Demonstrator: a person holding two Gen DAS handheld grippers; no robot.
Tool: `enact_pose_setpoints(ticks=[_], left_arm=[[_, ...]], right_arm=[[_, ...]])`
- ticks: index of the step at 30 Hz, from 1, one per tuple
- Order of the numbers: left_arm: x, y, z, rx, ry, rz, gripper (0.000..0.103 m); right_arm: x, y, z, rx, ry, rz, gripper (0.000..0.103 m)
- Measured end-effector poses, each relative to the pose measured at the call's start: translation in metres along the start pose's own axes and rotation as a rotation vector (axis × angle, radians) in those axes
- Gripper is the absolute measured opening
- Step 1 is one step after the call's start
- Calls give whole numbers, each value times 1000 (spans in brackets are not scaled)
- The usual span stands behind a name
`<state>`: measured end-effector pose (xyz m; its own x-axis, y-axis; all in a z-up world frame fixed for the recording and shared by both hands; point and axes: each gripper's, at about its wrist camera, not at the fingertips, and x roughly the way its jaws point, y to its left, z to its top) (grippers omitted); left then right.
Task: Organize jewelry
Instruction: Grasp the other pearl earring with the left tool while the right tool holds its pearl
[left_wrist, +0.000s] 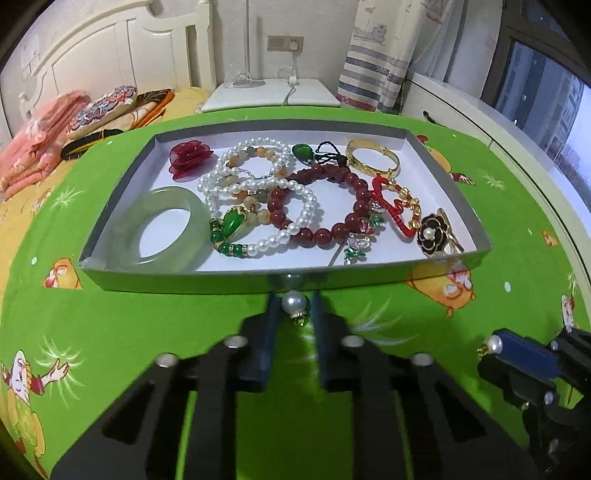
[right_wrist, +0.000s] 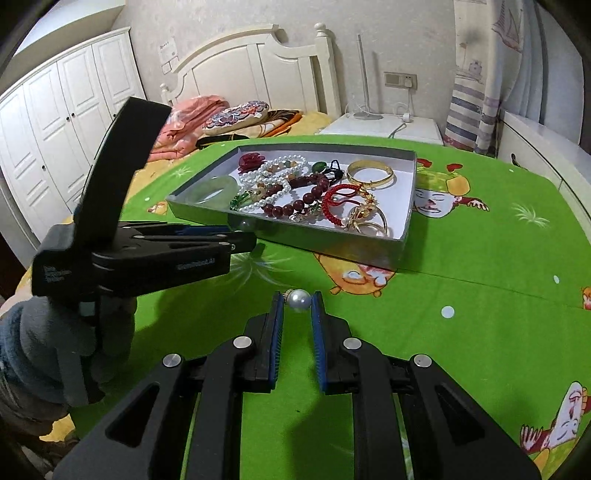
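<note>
The left gripper (left_wrist: 293, 304) is closed on a pearl earring (left_wrist: 293, 302); both pads press the pearl, and a small green-and-gold fitting hangs beneath it. Directly ahead of the fingertips stands a shallow grey tray (left_wrist: 184, 282) on a green printed cloth (left_wrist: 110, 332). Ahead-left in the tray lies a pale jade bangle (left_wrist: 162, 230); ahead-centre, a dark red bead bracelet (left_wrist: 321, 206) overlapping pearl strands (left_wrist: 255, 181); ahead-right, a gold bangle (left_wrist: 373, 157). Far right of the claw, the right gripper (left_wrist: 493, 347) grips a second pearl earring (left_wrist: 494, 345).
</note>
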<state>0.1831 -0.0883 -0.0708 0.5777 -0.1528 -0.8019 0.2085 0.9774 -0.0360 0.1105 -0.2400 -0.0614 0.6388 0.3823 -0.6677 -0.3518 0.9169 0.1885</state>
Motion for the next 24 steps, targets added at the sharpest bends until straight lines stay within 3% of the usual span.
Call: enact_pose_setpoints(ticks=[11,16,24], left_arm=[[-33,11,-17,9,-66,-50,13],[-53,22,-3,1,-114,-67,13],[-55,5,33,87,-149,-68,13]], right_arm=[[-2,-3,0,25,-12,-8,15],[-7,-7,13,50,-43,-3,15],[-4,-14,44,30,-75,-55,15]])
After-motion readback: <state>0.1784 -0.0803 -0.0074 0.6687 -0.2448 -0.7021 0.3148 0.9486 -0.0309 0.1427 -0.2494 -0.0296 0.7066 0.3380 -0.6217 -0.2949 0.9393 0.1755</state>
